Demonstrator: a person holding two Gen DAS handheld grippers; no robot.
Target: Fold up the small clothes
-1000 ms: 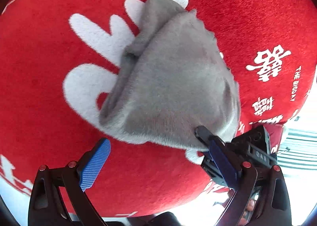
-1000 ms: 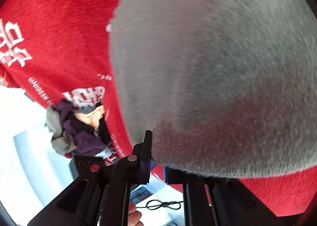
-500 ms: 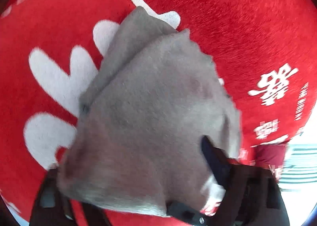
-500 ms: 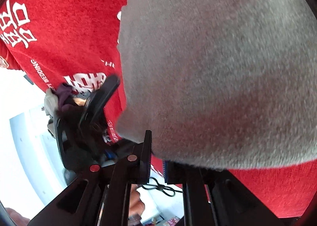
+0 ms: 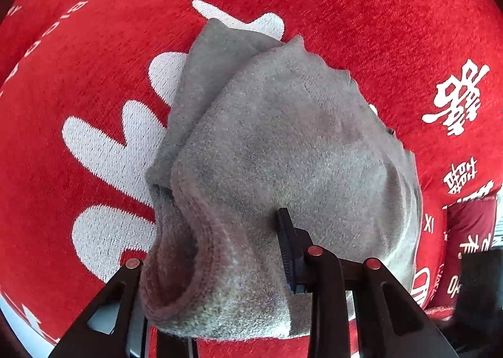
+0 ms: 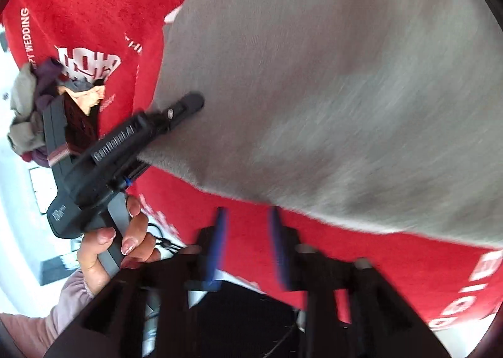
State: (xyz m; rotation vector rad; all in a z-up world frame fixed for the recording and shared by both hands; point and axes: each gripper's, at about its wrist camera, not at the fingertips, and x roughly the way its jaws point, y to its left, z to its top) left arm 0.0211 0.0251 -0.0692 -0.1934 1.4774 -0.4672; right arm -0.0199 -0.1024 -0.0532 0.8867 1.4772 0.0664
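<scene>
A grey sock lies folded over on the red cloth. My left gripper is shut on the sock's near cuff edge; one finger shows on top, the other is hidden under the fabric. In the right wrist view the sock fills the upper right, and the left gripper is seen clamped on its edge. My right gripper is open and empty, its blue pads just below the sock's near edge, apart from it.
The red cloth carries white lettering and patterns. A pile of small clothes, grey, purple and tan, sits at the cloth's left edge in the right wrist view. A person's hand holds the left gripper's handle.
My left gripper closed on the sock's near edge. My right gripper let go of the sock, opened and drew back below its edge.
</scene>
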